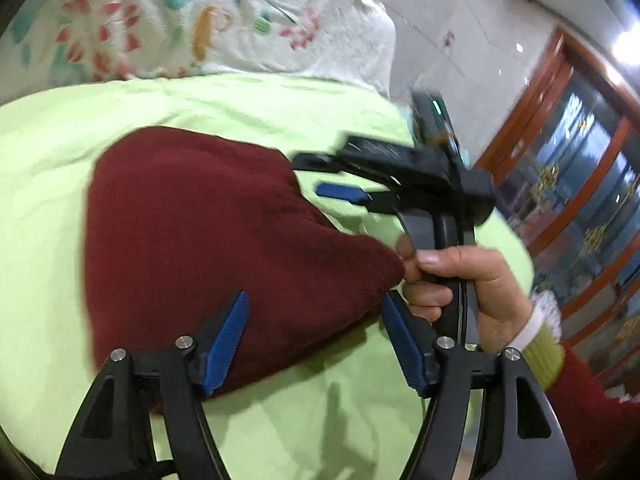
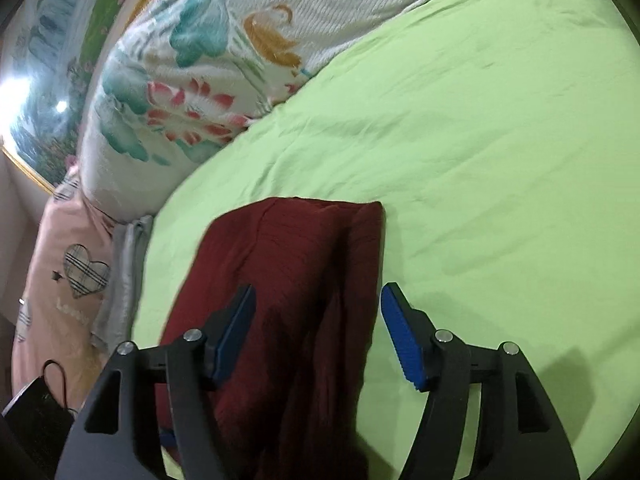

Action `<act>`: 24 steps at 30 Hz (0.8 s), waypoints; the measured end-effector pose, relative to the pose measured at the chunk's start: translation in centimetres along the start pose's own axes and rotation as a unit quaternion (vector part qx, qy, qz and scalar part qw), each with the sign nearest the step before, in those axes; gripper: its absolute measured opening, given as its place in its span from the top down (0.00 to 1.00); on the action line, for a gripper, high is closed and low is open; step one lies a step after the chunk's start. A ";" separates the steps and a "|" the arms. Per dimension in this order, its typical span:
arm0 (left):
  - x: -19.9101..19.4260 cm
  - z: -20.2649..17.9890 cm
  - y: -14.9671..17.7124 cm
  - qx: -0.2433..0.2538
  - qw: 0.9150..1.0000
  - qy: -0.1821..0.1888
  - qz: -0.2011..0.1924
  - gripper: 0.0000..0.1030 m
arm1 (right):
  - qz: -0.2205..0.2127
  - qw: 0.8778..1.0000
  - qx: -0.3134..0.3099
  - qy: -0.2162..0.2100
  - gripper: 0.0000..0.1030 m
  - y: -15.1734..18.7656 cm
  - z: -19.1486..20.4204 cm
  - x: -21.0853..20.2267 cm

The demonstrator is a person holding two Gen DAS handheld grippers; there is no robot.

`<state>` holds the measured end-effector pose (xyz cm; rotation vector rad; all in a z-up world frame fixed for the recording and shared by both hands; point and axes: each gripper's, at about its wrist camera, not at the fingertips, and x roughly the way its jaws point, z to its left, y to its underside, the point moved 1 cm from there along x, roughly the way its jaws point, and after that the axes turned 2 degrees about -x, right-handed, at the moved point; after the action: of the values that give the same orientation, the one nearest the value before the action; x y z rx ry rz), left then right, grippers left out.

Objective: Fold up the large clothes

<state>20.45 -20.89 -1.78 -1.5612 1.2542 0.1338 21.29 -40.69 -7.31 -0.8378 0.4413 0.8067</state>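
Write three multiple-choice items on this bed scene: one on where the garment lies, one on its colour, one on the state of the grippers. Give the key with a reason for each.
1. Where does the folded sweater lie?
A. On the green sheet
B. On the floral quilt
C. On the floor

2. What colour is the sweater?
A. Navy
B. Dark red
C. Grey

3. How do the left gripper and right gripper stand?
A. Both shut on the sweater
B. One shut on it, one open
C. Both open, holding nothing

Key:
1 A: green sheet shows all round the sweater, and the quilt is bunched beyond it.
2 B: the knit is maroon in both views.
3 C: each pair of blue pads stands wide apart with no cloth pinched.
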 end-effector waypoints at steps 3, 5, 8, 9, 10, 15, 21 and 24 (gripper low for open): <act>-3.4 2.9 -0.6 -0.041 0.998 -0.014 -0.036 0.18 | -0.004 1.000 0.011 -0.013 0.27 0.7 -0.2 -1.1; -4.5 5.1 -0.7 -0.062 0.997 -0.032 -0.046 0.17 | -0.002 1.000 0.011 -0.019 0.25 1.2 -0.1 -1.2; -4.0 9.4 -1.0 -0.114 0.992 -0.044 -0.028 0.17 | 0.014 1.000 0.013 -0.022 0.24 1.8 -0.1 -0.6; -3.3 11.1 -1.0 -0.140 0.990 -0.020 -0.015 0.18 | 0.020 0.999 0.016 -0.022 0.24 2.0 -0.1 -0.3; -2.6 12.4 -1.0 -0.163 0.987 0.003 -0.006 0.19 | 0.024 0.999 0.017 -0.022 0.24 2.1 -0.1 -0.1; 1.4 16.6 -1.0 -0.236 0.968 0.076 0.036 0.20 | 0.039 0.999 0.021 -0.027 0.23 2.3 -0.2 0.9; 5.1 17.1 -2.2 -0.234 0.967 0.083 0.064 0.18 | 0.055 0.998 0.014 -0.031 0.23 2.3 0.1 1.6; 6.1 16.5 -2.4 -0.221 0.970 0.072 0.071 0.17 | 0.058 0.998 0.016 -0.035 0.23 2.2 0.2 2.0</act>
<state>33.06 -12.39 -10.99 -1.8850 1.5241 0.4223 20.86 -38.75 -9.55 -0.7572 0.4438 0.9312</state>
